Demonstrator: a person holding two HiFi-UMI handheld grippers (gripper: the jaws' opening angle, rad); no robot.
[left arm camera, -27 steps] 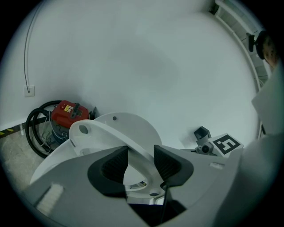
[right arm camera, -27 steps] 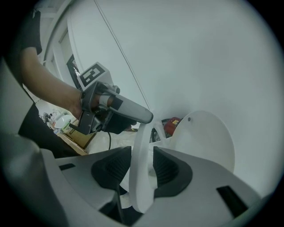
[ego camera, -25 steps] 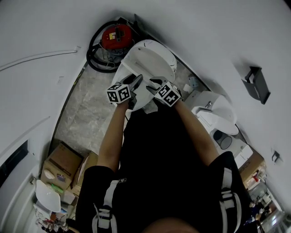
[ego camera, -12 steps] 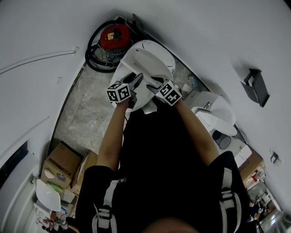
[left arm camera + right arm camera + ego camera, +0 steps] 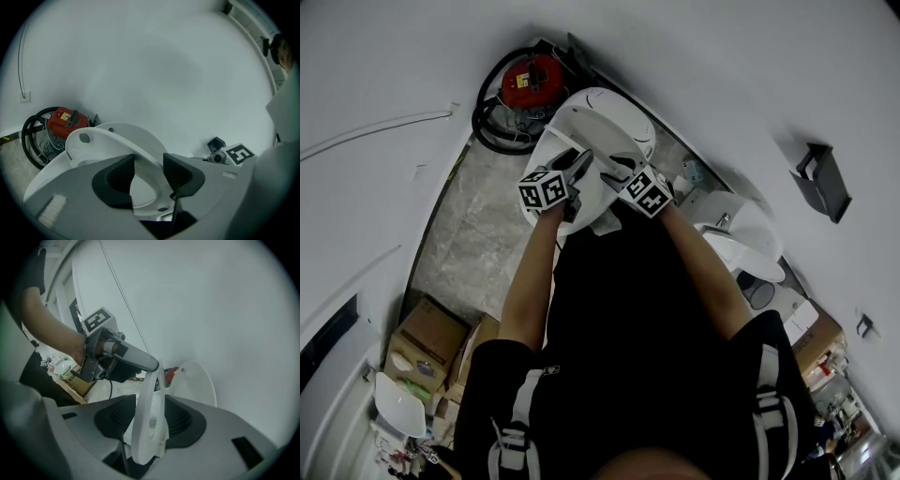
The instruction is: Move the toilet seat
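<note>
The white toilet seat is lifted off the bowl and stands on edge in front of the raised lid. My left gripper is clamped on the seat's rim, which runs between its pads. In the right gripper view the left gripper holds the top of the ring. My right gripper has the ring edge-on between its pads, and both pads touch it. Its jaws have just been opening a little wider with the seat still between them. The lid stands behind.
A red vacuum cleaner with a black hose sits on the floor left of the toilet, by the wall. A white sink stands to the right. Cardboard boxes lie at the lower left. A dark holder hangs on the wall.
Both grippers and the seat between them have shifted slightly up the picture, toward the wall. Both still hold the seat.
</note>
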